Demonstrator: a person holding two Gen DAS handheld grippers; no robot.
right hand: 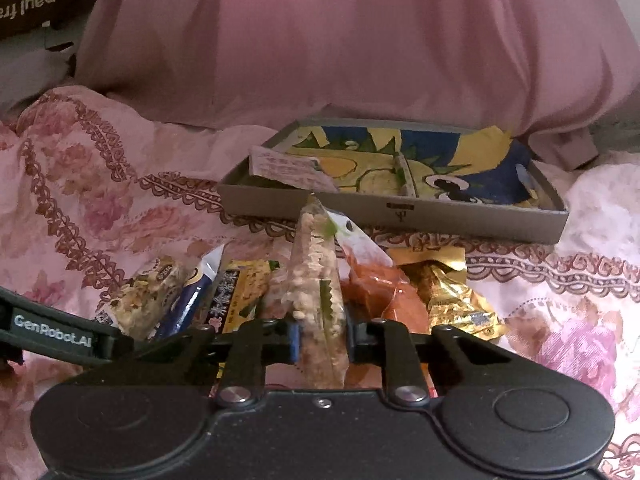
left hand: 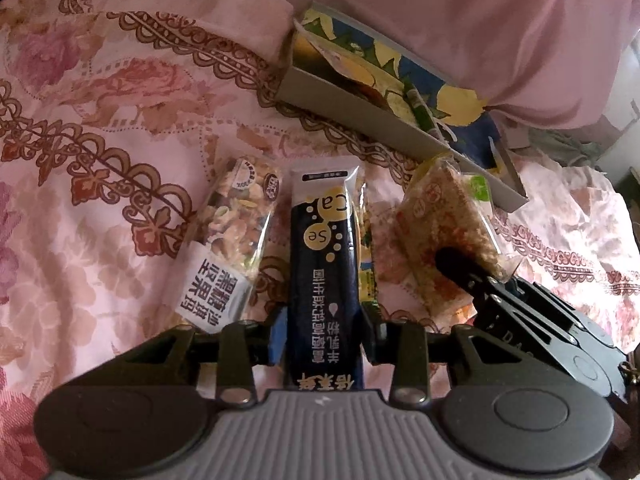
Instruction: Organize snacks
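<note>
Snack packets spread on floral bedding (left hand: 100, 152), sorting underway. Left gripper (left hand: 324, 332) clamped on navy stick packet (left hand: 324, 240), pitched steeply down; nut bar (left hand: 236, 224) at 9 o'clock of it, untouched. Right gripper (right hand: 322, 340) clamped on clear rice-crisp packet (right hand: 316, 280), held on edge and tilted gently down, probably for carrying. Grey tray (right hand: 360, 204) at 12 o'clock, against pink pillow (right hand: 360, 40), likely destination; 1 packet already inside. Orange packet (right hand: 384, 288) and gold packet (right hand: 452, 296) at 2 o'clock, still on bedding. Both grips near packet ends, leaving length free for tray entry.
</note>
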